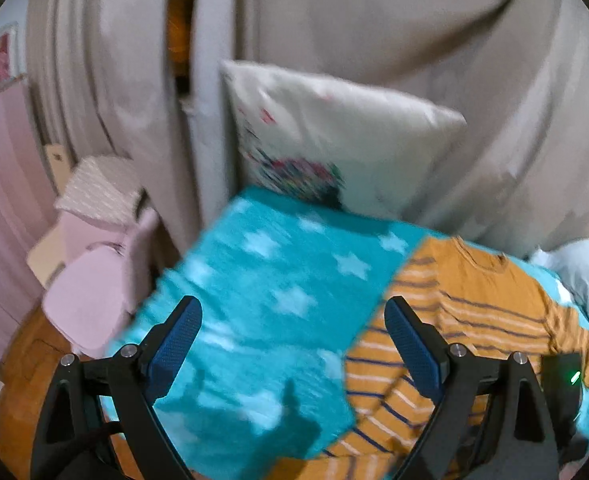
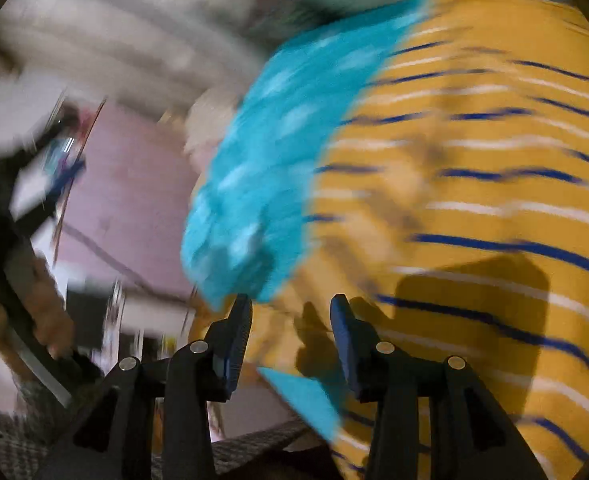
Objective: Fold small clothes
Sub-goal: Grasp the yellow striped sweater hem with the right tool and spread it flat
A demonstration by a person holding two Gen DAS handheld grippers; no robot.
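Note:
An orange long-sleeved shirt (image 1: pixel 474 300) with blue and white stripes lies spread on a turquoise star-patterned blanket (image 1: pixel 254 272). My left gripper (image 1: pixel 292 304) stands wide open above the blanket, just left of the shirt's edge, with nothing between its fingers. In the blurred right wrist view the shirt (image 2: pixel 474 168) fills the right side and the blanket (image 2: pixel 262 152) lies to its left. My right gripper (image 2: pixel 291 300) hovers over the shirt's near edge, its jaws apart, and no cloth is pinched between the pads.
A white printed pillow (image 1: pixel 334 128) leans against beige curtains (image 1: pixel 374 20) behind the blanket. A pink chair (image 1: pixel 94 300) stands off the bed's left edge on the wooden floor. White cloth (image 1: pixel 582 276) is bunched at the far right.

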